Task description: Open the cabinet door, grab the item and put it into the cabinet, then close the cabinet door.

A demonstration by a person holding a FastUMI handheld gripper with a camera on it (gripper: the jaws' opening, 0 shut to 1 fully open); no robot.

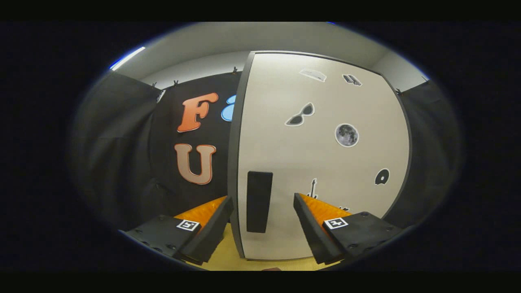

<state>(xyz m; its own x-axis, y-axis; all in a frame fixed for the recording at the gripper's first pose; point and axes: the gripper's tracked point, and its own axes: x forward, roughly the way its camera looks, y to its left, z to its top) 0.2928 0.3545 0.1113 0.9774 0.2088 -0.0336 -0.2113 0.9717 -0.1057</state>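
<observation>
Gripper view: the tongs [263, 211] stand spread wide, pinching nothing, their two fingers either side of the dark upright handle [259, 201] on the cabinet door [325, 162]. The handle sits just ahead, in the gap between them, near the door's left edge. The door looks flush with the cabinet's front, so shut, and it carries stickers: sunglasses [300, 114], a moon [346, 135], a small guitar [313, 189]. The yellow bench [228, 258] lies below.

The item to be stowed I cannot make out here. A shut door with the tongs at its handle fits both reaching to open it and having just closed it. For any grip, centre the handle between the fingers and close squarely.
</observation>
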